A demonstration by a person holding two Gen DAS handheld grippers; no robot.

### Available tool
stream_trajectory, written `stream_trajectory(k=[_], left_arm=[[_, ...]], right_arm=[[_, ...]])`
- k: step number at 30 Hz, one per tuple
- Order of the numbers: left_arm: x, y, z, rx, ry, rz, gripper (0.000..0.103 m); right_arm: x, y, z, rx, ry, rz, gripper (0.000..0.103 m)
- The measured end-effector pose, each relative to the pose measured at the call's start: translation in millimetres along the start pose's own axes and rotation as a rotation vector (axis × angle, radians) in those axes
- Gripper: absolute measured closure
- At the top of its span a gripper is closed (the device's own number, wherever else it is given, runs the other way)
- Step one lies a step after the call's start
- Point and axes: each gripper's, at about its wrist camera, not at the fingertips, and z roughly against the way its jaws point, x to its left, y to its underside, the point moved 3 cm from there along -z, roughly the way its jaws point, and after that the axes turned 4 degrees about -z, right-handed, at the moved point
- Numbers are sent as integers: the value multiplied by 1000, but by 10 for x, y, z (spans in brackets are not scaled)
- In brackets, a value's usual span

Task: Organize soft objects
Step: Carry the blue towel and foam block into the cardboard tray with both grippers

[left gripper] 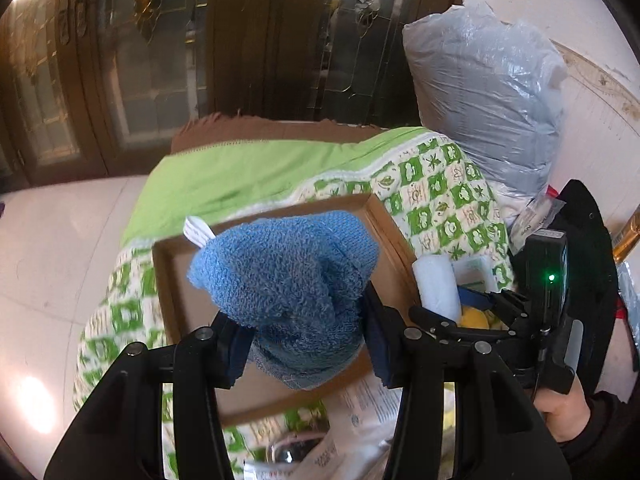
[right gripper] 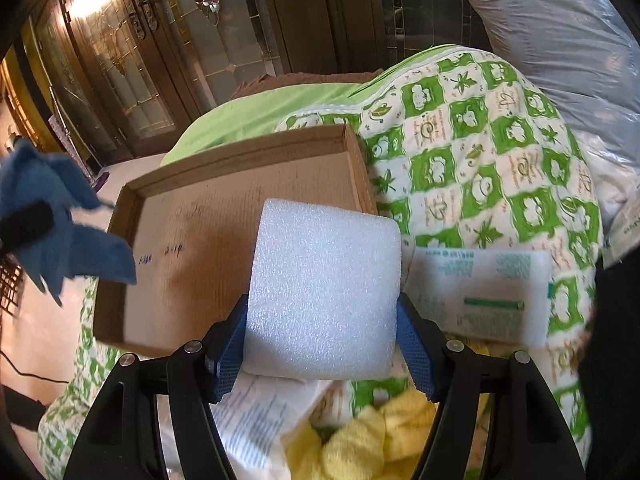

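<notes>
Both grippers hold soft things above a cardboard tray on a quilt.

In the left wrist view, the left gripper (left gripper: 304,344) is closed on a bunched blue towel (left gripper: 288,280), which hangs over the tray (left gripper: 176,280); at 3 o'clock the right gripper (left gripper: 476,312) shows with the foam (left gripper: 436,288). In the right wrist view, the towel (right gripper: 60,232) appears at 9 o'clock, beside the tray's (right gripper: 240,152) left wall. The right gripper (right gripper: 320,344) is closed on a white foam block (right gripper: 324,288), its blue pads (right gripper: 228,356) pressing both sides, over the tray's near right corner. A printed packet (right gripper: 480,296) lies on the green checked quilt (right gripper: 480,128) at 3 o'clock; a yellow cloth (right gripper: 360,440) is at 6 o'clock.
</notes>
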Motion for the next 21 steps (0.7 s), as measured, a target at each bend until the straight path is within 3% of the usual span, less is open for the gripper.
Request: stream_trajectory(k=[4,9,15,21], left_arm=[[52,150,-375,84,-44,-19,56],[305,557,-868,193,-96,29,56],[440,693,-1021,207,-123,42,55],[444,734,-1086,212,-141,47,45]], right_arm=[[32,-54,-161,7,-8,11,35],[129,-76,-405,32,-6,75,35],[185,-13,-678,78,19,114,35],[210,-13,-905,126,36,136,34]])
